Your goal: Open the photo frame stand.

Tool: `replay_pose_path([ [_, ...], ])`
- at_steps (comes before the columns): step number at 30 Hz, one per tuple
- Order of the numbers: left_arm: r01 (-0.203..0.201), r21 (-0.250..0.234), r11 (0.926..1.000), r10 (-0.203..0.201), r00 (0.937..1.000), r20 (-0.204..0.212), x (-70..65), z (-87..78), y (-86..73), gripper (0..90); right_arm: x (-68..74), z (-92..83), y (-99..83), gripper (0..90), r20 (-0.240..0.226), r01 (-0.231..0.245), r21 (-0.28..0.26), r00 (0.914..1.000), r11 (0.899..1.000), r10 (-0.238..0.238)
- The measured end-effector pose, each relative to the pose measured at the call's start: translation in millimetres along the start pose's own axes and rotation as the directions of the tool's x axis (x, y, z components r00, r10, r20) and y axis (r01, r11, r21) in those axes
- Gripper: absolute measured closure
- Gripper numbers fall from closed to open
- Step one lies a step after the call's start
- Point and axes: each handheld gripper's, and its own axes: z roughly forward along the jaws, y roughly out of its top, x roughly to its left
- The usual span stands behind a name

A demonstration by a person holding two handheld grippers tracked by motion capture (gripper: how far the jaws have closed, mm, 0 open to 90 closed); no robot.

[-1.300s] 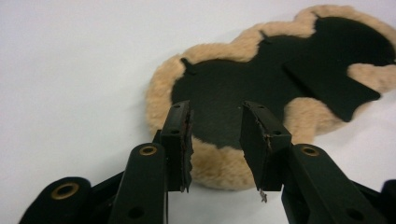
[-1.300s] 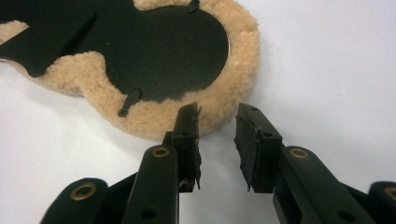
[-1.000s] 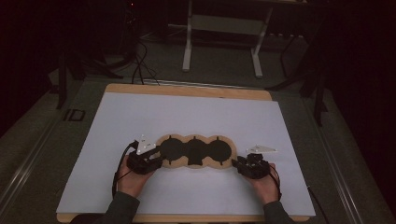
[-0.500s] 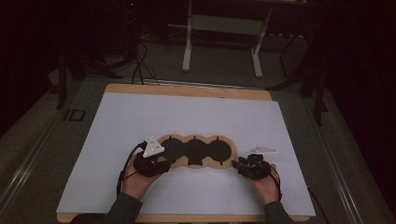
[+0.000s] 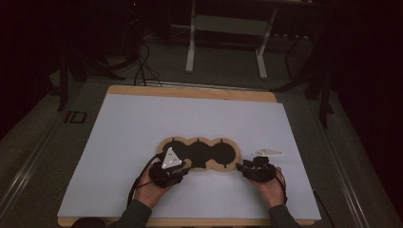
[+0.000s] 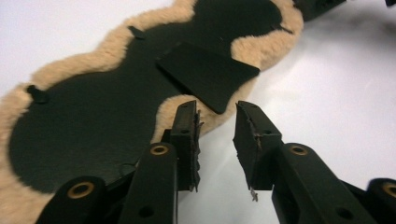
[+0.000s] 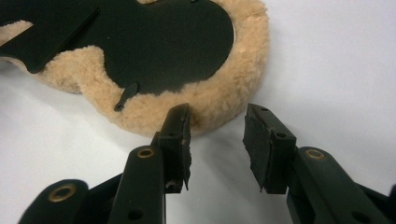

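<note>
The left gripper (image 5: pixel 177 167) has slid in along the near edge of the fleece pad (image 5: pixel 198 154) and its jaws have just been closing, yet stand apart beside the fleece rim, gripping nothing. The right gripper (image 5: pixel 247 168) waits at the pad's right end, its jaws just opening, empty. The pad lies flat mid-counter (image 5: pixel 119 128), with bare white room all round.

Fleece-edged black pad (image 6: pixel 93 121) cut off at left gripper view's edges

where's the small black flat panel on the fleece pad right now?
In the left gripper view, the black panel lies flat on the fleece-edged pad, at the pad's near edge just beyond the left hand-held gripper, apart from it.
</note>
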Motion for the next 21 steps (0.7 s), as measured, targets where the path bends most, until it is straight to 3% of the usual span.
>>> replay_pose_path([
  [5, 0.015, 0.013, 0.9998, -0.015, 0.9998, 0.011, -3.0, 8.5, -4.6, 82.1, -2.6, -2.0, -0.6, 59.0, 0.004, -0.014, -0.008, 0.9999, 1.0, 0.014],
  [8, -0.01, 0.036, 0.9993, 0.01, 0.9999, 0.004, -6.4, 15.1, -7.1, 89.1, -4.0, -2.0, -0.7, 59.1, 0.006, -0.021, -0.004, 0.9997, 1.0, 0.021],
  [15, -0.022, 0.055, 0.9982, 0.022, 0.9997, -0.008, -10.6, 22.4, -8.5, 89.9, -3.2, -1.2, -0.9, 58.6, 0.006, -0.015, -0.001, 0.9999, 1.0, 0.015],
  [17, -0.016, 0.044, 0.9989, 0.018, 0.9991, -0.04, -13.2, 23.9, -8.1, 89.7, -3.0, -0.4, -1.2, 57.7, 0.008, -0.019, 0.004, 0.9998, 1.0, 0.019],
  [21, -0.013, 0.044, 0.999, 0.015, 0.9987, -0.048, -13.9, 26.2, -8.2, 89.8, -3.8, -0.6, -1.4, 56.1, 0.014, -0.03, 0.003, 0.9995, 1.0, 0.03],
])
